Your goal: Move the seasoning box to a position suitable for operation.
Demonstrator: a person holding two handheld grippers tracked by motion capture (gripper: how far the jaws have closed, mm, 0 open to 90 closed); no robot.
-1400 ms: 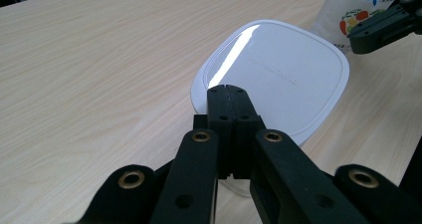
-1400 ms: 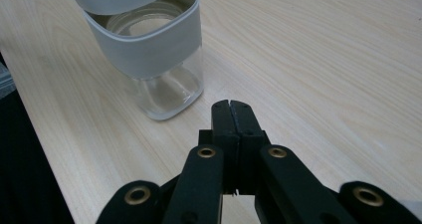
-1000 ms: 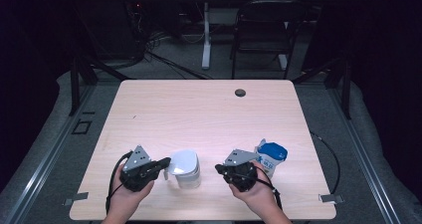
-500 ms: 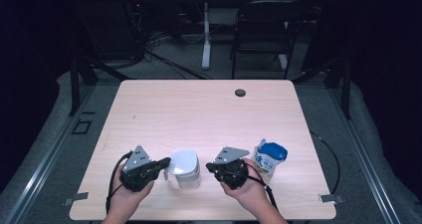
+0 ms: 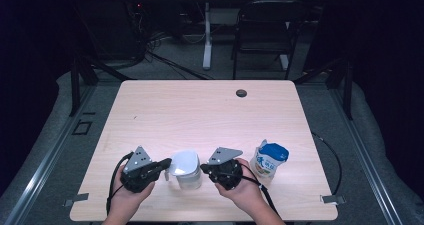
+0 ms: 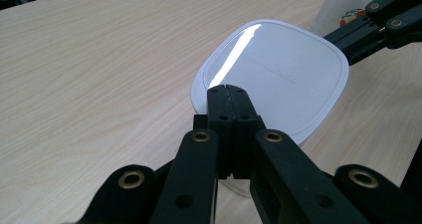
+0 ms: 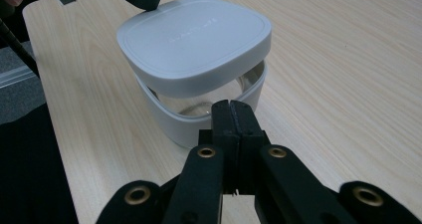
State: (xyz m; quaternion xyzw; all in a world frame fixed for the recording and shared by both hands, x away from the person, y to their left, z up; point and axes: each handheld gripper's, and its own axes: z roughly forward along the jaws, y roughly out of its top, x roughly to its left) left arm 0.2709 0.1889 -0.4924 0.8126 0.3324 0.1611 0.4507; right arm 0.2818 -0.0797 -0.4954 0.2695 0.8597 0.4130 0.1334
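Left gripper [image 5: 167, 162]: in my left hand; jaws pressed together, nothing between them; the tips sit at the near edge of the lid.
Right gripper [image 5: 204, 169]: in my right hand; jaws together too, holding nothing; tips just beside the box's wall on the opposite side.
Box [image 5: 189, 177]: clear, with a white band, near the table's front edge, between my two grippers.
Lid [image 5: 183, 163]: white, rounded square, lying on top of the box, tilted, with a gap showing under the side that faces my right gripper.
Bottle [image 5: 269, 160]: white with a blue cap, upright, just right of my right hand.
Table [image 5: 200, 115]: pale wood.
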